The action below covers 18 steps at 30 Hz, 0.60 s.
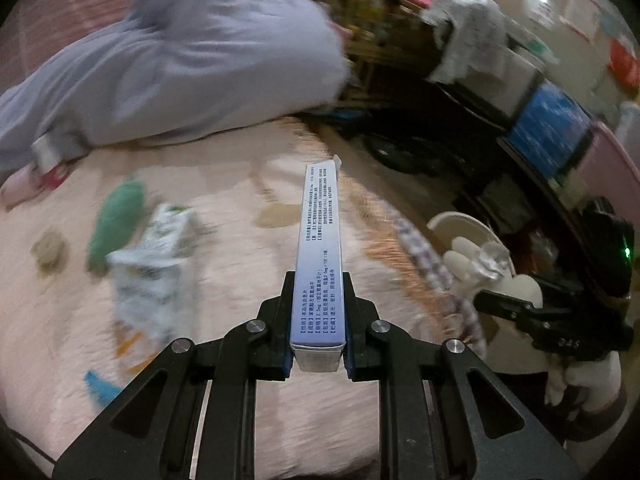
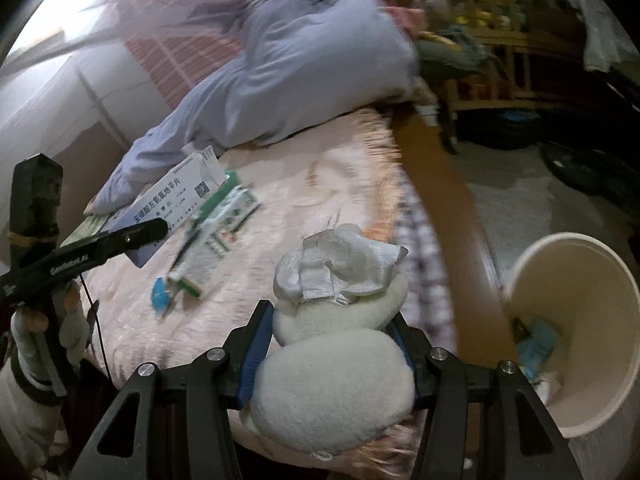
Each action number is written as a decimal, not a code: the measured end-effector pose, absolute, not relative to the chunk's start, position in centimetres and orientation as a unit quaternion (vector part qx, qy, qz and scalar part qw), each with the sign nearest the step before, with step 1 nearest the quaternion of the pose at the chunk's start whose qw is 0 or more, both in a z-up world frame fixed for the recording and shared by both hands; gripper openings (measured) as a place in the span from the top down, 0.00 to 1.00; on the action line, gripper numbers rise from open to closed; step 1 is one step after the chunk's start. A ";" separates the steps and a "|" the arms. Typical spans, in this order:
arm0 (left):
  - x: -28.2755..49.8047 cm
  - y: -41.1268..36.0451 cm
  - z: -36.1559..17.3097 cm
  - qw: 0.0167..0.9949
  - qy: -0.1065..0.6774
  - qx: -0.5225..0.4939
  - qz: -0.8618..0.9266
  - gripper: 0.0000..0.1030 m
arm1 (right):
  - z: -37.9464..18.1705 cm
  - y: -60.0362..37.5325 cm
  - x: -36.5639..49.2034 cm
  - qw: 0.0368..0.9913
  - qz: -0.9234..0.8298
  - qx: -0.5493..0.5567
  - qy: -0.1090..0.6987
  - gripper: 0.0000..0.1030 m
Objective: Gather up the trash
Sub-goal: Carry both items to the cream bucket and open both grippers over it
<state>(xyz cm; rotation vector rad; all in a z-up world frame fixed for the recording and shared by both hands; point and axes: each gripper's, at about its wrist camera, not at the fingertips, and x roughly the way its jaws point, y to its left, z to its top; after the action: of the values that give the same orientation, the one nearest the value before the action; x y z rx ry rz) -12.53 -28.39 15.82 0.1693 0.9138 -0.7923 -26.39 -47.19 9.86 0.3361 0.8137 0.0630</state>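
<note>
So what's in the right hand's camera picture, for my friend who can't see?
The right gripper squeezes a fluffy white toy above a pink bed. A cream bin waits at right; paper packets litter the bed.

Motion-blurred green-white packet, print unreadable

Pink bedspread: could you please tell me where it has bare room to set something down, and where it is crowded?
On the pink bedspread, the freest patch lies between the lilac quilt, the green-and-white medicine boxes and the bed's right edge. The strip just ahead of the left gripper is also bare. It is crowded around those boxes, the blue scrap and the green pouch.
</note>
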 end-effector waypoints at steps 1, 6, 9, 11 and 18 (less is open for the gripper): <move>-12.9 -29.5 15.8 0.816 0.428 0.087 -0.379 0.85 | 9.8 -48.1 -26.8 0.904 0.022 0.166 0.393 0.49; -14.7 -35.3 15.5 0.794 0.429 0.117 -0.416 0.85 | 9.4 -52.3 -28.8 0.901 -0.022 0.184 0.392 0.49; -15.4 -38.2 15.1 0.779 0.435 0.128 -0.433 0.85 | 9.0 -54.8 -30.0 0.898 -0.047 0.195 0.391 0.49; -15.9 -40.4 14.7 0.767 0.443 0.126 -0.447 0.85 | 8.6 -56.5 -30.6 0.895 -0.064 0.205 0.391 0.49; -17.7 -46.1 13.0 0.739 0.458 0.130 -0.478 0.85 | 6.4 -61.9 -32.2 0.879 -0.119 0.242 0.393 0.49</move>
<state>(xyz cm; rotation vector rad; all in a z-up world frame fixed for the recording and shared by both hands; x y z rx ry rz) -17.74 -46.13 13.01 0.2848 1.0049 -1.0480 -32.15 -61.94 6.42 0.5055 0.8190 -0.2491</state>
